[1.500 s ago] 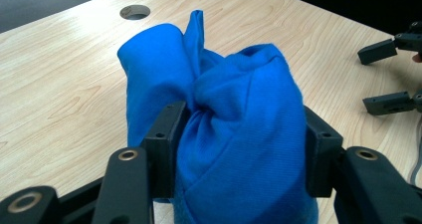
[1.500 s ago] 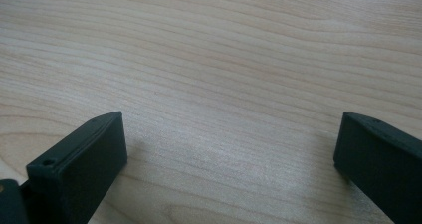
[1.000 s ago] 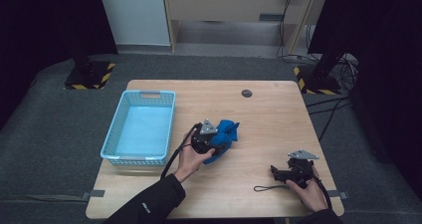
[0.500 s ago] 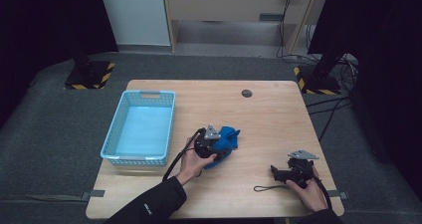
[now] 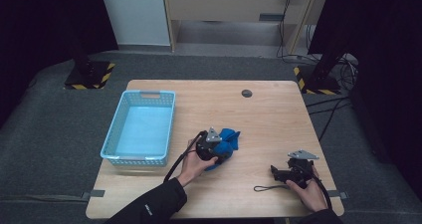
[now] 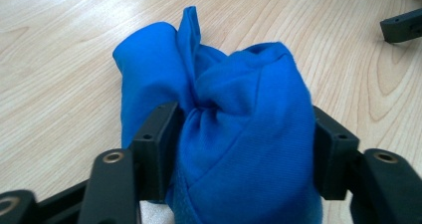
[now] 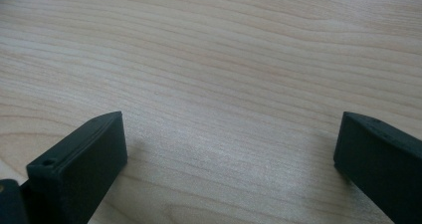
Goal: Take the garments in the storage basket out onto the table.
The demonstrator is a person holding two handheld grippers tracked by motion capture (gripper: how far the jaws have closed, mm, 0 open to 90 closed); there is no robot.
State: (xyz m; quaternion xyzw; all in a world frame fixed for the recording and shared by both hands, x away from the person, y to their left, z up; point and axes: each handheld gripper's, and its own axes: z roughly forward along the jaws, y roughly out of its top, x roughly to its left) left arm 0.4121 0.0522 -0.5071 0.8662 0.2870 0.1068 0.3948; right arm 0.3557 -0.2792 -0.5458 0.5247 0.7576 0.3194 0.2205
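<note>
- Light blue basket at 9 o'clock on the counter, nothing in it; well apart from the cloth.
- Left claw sits just at 6 o'clock of counter centre. Its jaws have just been opening and stand partly apart, with the bunched blue cloth filling the gap and touching both pads.
- Cloth rests on the counter at the centre, at 3 o'clock from the basket.
- Likely step: slackening or resetting the hold on the cloth. To do it well, keep the claw low and steady, let the fabric settle on the wood, and back off along the jaw line so no fold snags on a pad.
- If regrasping, bite deeper across the puckered middle, not a loose flap.
- Right claw at 4 o'clock, jaws wide apart with bare wood between them, gripping nothing. Best left parked.
- Hard to tell: how firmly the left pads press, what kind of cloth this is, its underside.
- Small dark round spot at 12 o'clock: too small to identify.
</note>
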